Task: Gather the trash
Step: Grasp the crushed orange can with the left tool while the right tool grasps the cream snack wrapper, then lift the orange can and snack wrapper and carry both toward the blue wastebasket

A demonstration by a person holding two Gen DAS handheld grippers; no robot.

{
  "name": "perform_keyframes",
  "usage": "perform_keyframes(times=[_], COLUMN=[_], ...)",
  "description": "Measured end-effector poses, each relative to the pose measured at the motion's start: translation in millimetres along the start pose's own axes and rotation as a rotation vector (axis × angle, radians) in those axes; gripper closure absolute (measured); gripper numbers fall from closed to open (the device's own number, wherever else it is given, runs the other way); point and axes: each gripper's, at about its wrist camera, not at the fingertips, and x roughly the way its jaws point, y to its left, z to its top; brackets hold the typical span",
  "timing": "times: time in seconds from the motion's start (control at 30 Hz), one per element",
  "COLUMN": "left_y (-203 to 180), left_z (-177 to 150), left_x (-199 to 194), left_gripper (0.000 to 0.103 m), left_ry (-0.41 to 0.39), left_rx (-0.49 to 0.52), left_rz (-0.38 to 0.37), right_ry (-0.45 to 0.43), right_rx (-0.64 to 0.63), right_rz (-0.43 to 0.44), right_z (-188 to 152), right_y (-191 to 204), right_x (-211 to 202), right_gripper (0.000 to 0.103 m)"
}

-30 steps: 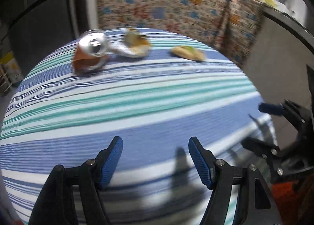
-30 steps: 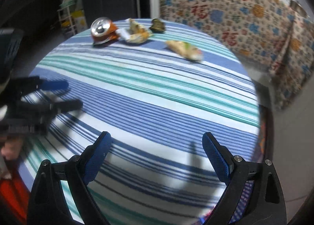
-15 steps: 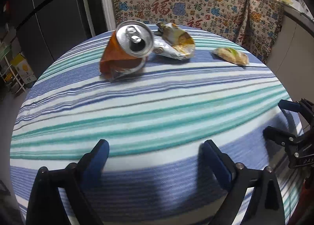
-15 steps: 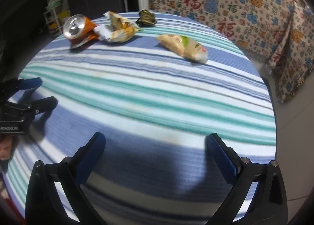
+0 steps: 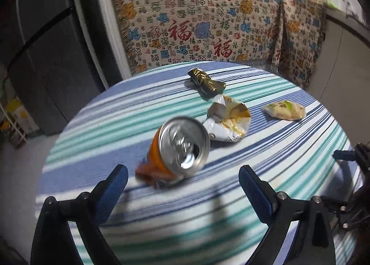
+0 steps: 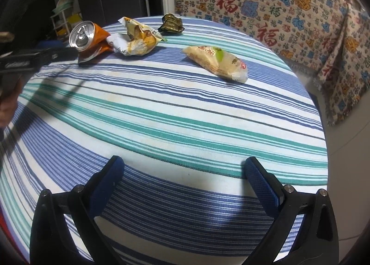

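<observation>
The red character 福 repeats across the cream patterned cloth [image 5: 208, 22] hanging behind the round table with the blue, green and white striped cover [image 6: 185, 114]. Four pieces of trash lie on that table: one crushed orange aluminium can [image 5: 178, 151], one crumpled white-and-yellow snack bag [image 5: 227, 120] touching it, one dark gold foil wrapper [image 5: 204, 80] nearer the cloth, and one pale sealed snack packet [image 6: 216, 61] apart; its print is unreadable. The left gripper [image 5: 182, 178] is spread wide and empty just before the can. The right gripper [image 6: 185, 170] gapes wide, empty, over bare stripes.
</observation>
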Motion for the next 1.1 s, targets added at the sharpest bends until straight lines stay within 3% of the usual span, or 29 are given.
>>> perform_keyframes(times=[0.13, 0.17, 0.2, 0.4, 0.5, 0.57, 0.6, 0.8, 0.87, 0.93, 0.97, 1.0, 1.03, 1.1], left_y=[-3, -3, -2, 3, 1, 2, 2, 0, 1, 0, -2, -3, -4, -8], left_z=[8, 9, 9, -4, -13, -15, -14, -10, -8, -9, -10, -11, -11, -12], left_x=[10, 10, 11, -13, -27, -30, -29, -35, -34, -33, -32, -32, -32, -34], left_gripper=[0.009, 0.039, 0.043, 0.044, 0.044, 0.044, 0.044, 0.044, 0.044, 0.044, 0.044, 0.044, 0.044, 0.044], left_ry=[-0.020, -0.024, -0.012, -0.033, -0.030, -0.025, -0.020, -0.018, -0.017, -0.011, -0.005, -0.001, 0.001, 0.002], left_rx=[0.076, 0.075, 0.067, -0.017, -0.039, -0.075, -0.088, -0.111, -0.126, -0.128, -0.125, -0.123, -0.121, -0.118], left_rz=[0.058, 0.052, 0.038, -0.016, -0.042, -0.062, -0.073, -0.125, -0.145, -0.147, -0.146, -0.147, -0.151, -0.163], right_ry=[0.000, 0.000, 0.000, 0.001, -0.032, -0.018, 0.005, 0.065, 0.104, 0.154, 0.166, 0.151, 0.142, 0.120], right_rx=[-0.002, -0.003, -0.005, -0.019, 0.006, 0.020, -0.010, -0.262, -0.281, -0.261, -0.253, -0.235, -0.217, -0.145], right_rz=[0.002, 0.003, 0.005, 0.028, -0.009, 0.017, 0.044, 0.014, 0.033, 0.073, 0.080, 0.090, 0.087, 0.088], right_z=[1, 2, 2, 9, 29, 49, 60, 115, 125, 126, 126, 126, 125, 118], right_y=[1, 1, 1, -8, -34, -51, -54, -37, -34, -36, -38, -38, -40, -44], right_x=[1, 1, 2, 0, 2, 10, 16, 46, 62, 75, 77, 75, 71, 60], right_gripper=[0.000, 0.000, 0.000, 0.002, 0.002, 0.002, 0.003, 0.006, 0.014, 0.038, 0.038, 0.064, 0.080, 0.083])
